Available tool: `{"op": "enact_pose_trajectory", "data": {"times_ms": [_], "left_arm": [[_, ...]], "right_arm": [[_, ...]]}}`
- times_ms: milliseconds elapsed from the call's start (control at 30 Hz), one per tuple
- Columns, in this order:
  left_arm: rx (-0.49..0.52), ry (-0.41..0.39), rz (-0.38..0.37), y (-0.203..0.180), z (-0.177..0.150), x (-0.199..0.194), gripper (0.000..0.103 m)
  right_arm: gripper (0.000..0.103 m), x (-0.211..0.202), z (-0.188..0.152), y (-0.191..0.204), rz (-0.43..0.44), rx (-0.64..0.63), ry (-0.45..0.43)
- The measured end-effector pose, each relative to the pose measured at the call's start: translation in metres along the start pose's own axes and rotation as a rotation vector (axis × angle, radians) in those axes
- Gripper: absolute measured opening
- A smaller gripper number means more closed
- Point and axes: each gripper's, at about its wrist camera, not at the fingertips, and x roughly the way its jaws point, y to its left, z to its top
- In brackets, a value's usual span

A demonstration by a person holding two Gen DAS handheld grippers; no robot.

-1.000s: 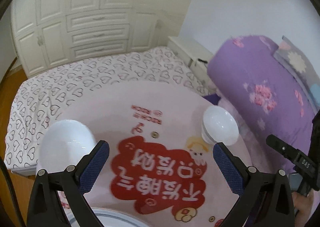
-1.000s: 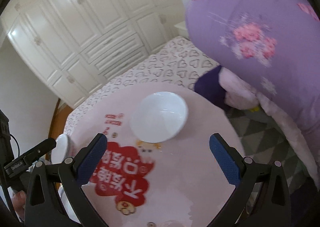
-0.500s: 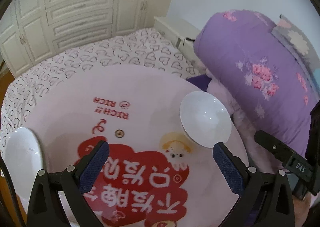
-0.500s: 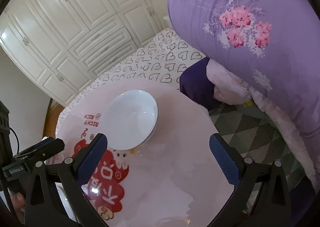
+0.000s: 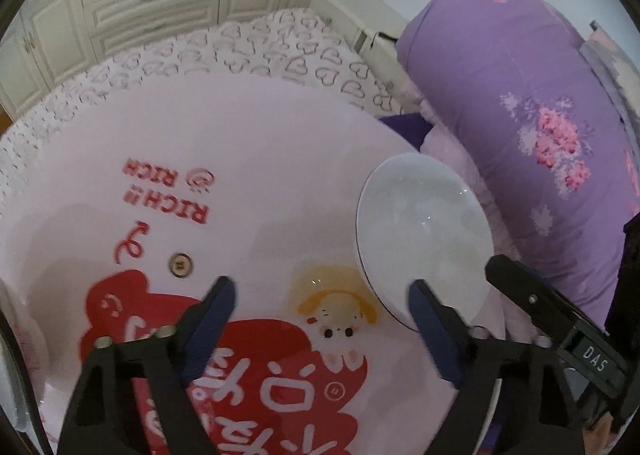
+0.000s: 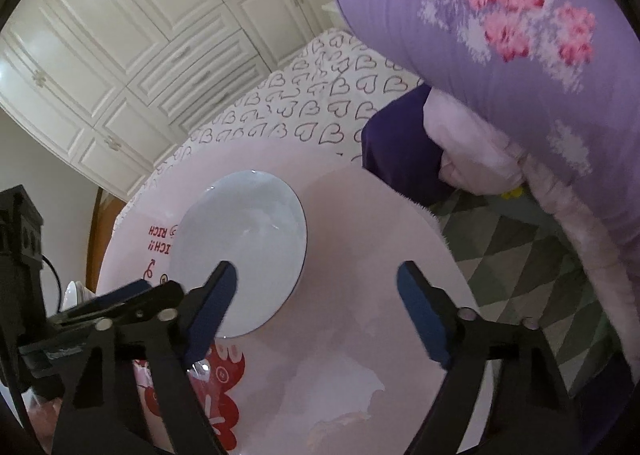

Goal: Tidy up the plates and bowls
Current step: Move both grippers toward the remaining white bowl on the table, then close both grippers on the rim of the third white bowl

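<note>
Now the right claw [image 6: 316, 287] gapes wide and empty, its left pad overlapping the white bowl [image 6: 240, 251] at ten o'clock. Left claw [image 5: 320, 311] also wide, bowl [image 5: 424, 243] at two o'clock. Right looks nearer. Pink round worktop [image 6: 360, 295], bed behind, purple quilt [image 6: 500, 35] alongside.

Home bedroom: bed [image 5: 256, 51], wardrobe [image 6: 132, 15], purple duvet [image 5: 520, 103].
</note>
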Motion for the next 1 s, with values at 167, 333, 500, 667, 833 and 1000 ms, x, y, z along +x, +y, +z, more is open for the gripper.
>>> {"op": "enact_pose_trajectory", "data": {"times_ms": [167, 333, 500, 667, 833, 1000], "left_arm": [[-0.038, 0.027, -0.067, 0.003, 0.004, 0.021, 0.052], [-0.074, 0.063, -0.148, 0.002, 0.013, 0.038, 0.021], [-0.090, 0.050, -0.142, 0.003, 0.018, 0.040, 0.014], [-0.103, 0.050, -0.146, 0.008, 0.011, 0.036, 0.014], [-0.106, 0.031, -0.145, 0.013, 0.003, 0.018, 0.014], [-0.108, 0.003, -0.145, 0.022, -0.005, -0.008, 0.014]], "right_arm": [[0.057, 0.014, 0.001, 0.003, 0.032, 0.008, 0.033], [0.028, 0.026, 0.002, 0.009, 0.058, 0.011, 0.058], [0.026, 0.029, 0.003, 0.014, 0.053, 0.030, 0.049], [0.026, 0.028, 0.001, 0.018, 0.057, 0.026, 0.047], [0.026, 0.024, -0.003, 0.028, 0.061, 0.009, 0.045], [0.026, 0.016, -0.007, 0.043, 0.070, -0.015, 0.037]]}}
